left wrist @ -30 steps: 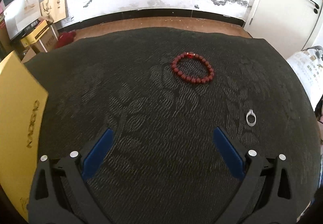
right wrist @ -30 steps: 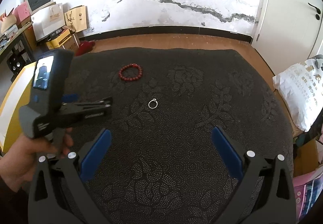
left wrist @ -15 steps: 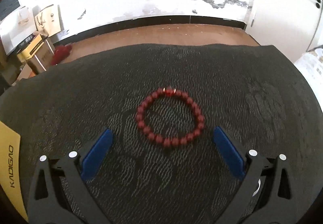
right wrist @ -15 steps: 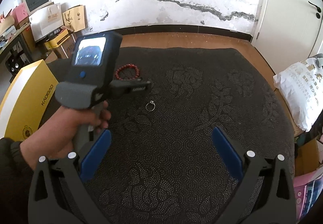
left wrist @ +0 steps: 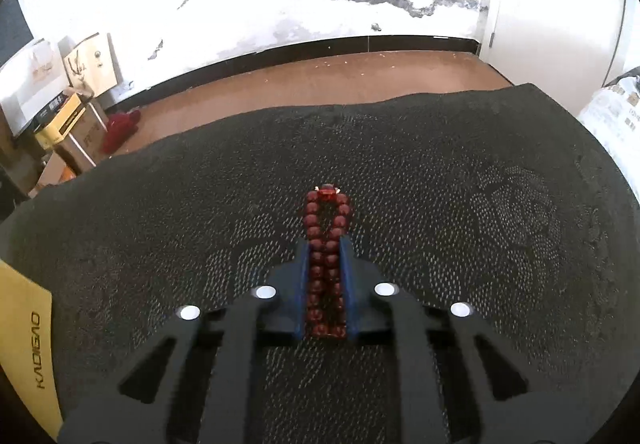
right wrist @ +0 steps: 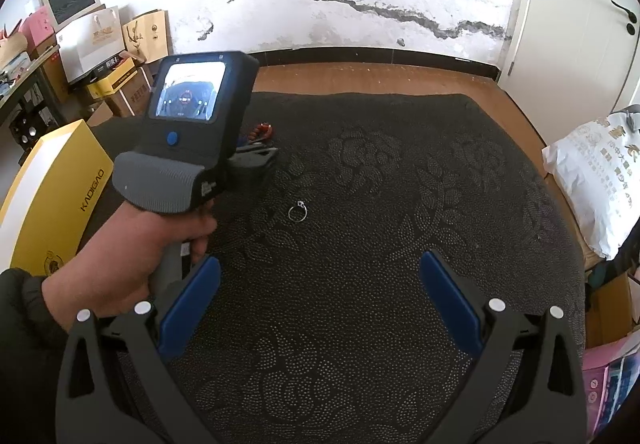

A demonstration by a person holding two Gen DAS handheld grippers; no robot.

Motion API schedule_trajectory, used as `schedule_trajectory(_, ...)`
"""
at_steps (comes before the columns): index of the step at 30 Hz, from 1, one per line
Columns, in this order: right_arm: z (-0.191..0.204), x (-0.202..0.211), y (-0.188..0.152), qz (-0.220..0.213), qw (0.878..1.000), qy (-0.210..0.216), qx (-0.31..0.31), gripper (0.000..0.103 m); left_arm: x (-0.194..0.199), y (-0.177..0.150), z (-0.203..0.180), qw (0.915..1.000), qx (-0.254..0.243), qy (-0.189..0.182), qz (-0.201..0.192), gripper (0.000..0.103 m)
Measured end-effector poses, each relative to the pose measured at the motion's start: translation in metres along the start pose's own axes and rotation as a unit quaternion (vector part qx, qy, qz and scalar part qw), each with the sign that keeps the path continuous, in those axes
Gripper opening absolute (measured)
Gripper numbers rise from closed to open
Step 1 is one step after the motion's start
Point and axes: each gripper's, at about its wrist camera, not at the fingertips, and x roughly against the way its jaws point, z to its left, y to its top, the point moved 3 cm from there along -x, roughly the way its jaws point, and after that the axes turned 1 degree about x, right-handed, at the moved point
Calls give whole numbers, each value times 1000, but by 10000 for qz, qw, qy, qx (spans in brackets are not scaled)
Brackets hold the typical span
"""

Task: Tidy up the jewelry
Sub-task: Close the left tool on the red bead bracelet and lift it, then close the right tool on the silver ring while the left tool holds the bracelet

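Two pieces lie on the dark embossed surface (right wrist: pixel 400 204). At left, the left hand-held gripper (left wrist: pixel 326 248) is closing on the bead bracelet (left wrist: pixel 326 264), pinched flat: light, limp, smooth beads, best clamped mid-strand. Further right, the thin, hard metal ring (right wrist: pixel 298 211) lies loose; the right hand-held gripper (right wrist: pixel 320 286) gapes wide, empty.

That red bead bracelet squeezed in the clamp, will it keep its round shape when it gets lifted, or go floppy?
Probably floppy: the red bead bracelet has already folded into two straight rows between the closing jaws of the left gripper. Its free loop would likely dangle once lifted. The round, glossy beads may slip or roll a little against the pads, though the squeeze looks snug.
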Motion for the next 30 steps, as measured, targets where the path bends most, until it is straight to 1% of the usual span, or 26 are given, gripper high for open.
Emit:
schedule_trajectory(1,-1,0,0,-1,10000,-3,-19,96,3,-1,3,9999,65,-82,32,12)
schedule_trajectory(2,-2,0,0,2,10000,5,-42,96,9,-3,7,9999,106,-137,2,7)
schedule_trajectory(5,-3,-2,-1,43,10000,29,-82,96,32,-8,16,9999,-23,-58,-120,7)
schedule_trajectory(7,-5,-5,-1,64,9999,27,-109,96,52,-16,23,9999,-73,-60,-130,7)
schedule_trajectory(9,-8,-9,1,107,9997,105,-206,96,75,-25,33,9998,-6,-134,-161,7)
schedule_trajectory(11,-11,-15,2,142,9994,143,-279,96,97,-35,45,9995,167,-242,-143,7)
schedule_trajectory(14,-6,-30,2,258,9994,140,-173,96,123,-51,61,9979,472,-425,-88,7)
schedule_trajectory(17,6,-48,-1,392,9991,68,127,96,145,-65,70,9976,547,-402,-114,7)
schedule_trajectory(20,13,-65,-2,522,9983,119,234,96,166,-80,80,9970,675,-357,-144,7)
schedule_trajectory(23,17,-81,-3,629,9976,75,286,96,168,-88,84,9964,761,-374,-101,7)
schedule_trajectory(25,18,-93,-3,734,9969,46,270,96,164,-90,85,9956,804,-474,-32,7)
schedule_trajectory(29,19,-118,-1,844,9958,-54,340,96,167,-89,88,9966,690,-451,-60,7)
schedule_trajectory(30,19,-125,1,842,9957,-24,381,97,169,-88,90,9963,708,-484,-72,7)
